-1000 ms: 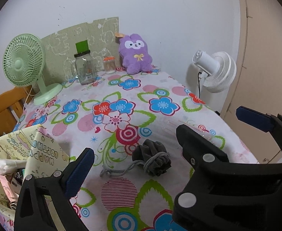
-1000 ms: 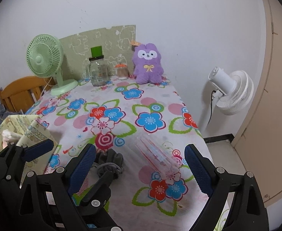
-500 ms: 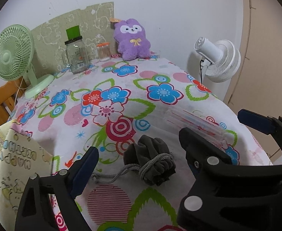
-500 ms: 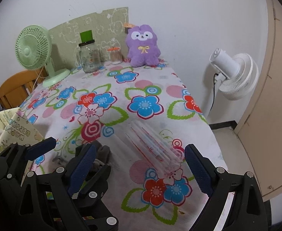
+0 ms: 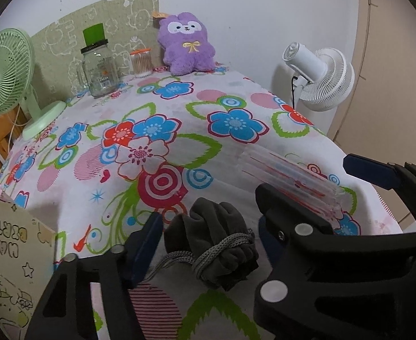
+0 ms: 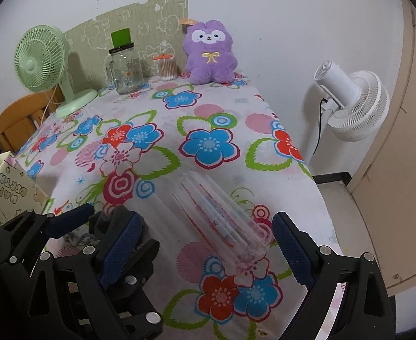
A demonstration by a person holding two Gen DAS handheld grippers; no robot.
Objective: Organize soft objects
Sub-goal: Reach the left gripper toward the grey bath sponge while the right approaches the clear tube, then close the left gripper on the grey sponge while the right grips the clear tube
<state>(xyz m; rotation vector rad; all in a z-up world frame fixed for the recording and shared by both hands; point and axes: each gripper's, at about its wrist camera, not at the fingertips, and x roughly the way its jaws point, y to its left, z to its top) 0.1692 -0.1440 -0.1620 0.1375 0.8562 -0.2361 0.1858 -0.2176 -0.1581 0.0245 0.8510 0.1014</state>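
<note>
Progress looks early: left gripper (image 5: 208, 243), jaws wide, straddles the grey pouch (image 5: 212, 245) on the table (image 5: 66, 198) without gripping it, right gripper (image 6: 205, 243) hangs open and empty, and the plush (image 5: 188, 44) sits untouched at the wall.

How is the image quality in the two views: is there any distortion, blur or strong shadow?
Left wrist view: strong fisheye bending, black corners; the grey pouch between the open left gripper fingers is sharp; the green fan casts a soft shadow on the wall panel. Right wrist view: the same curved edges; the clear plastic sleeve before the open right gripper looks faint, being transparent; light is even, without glare.
</note>
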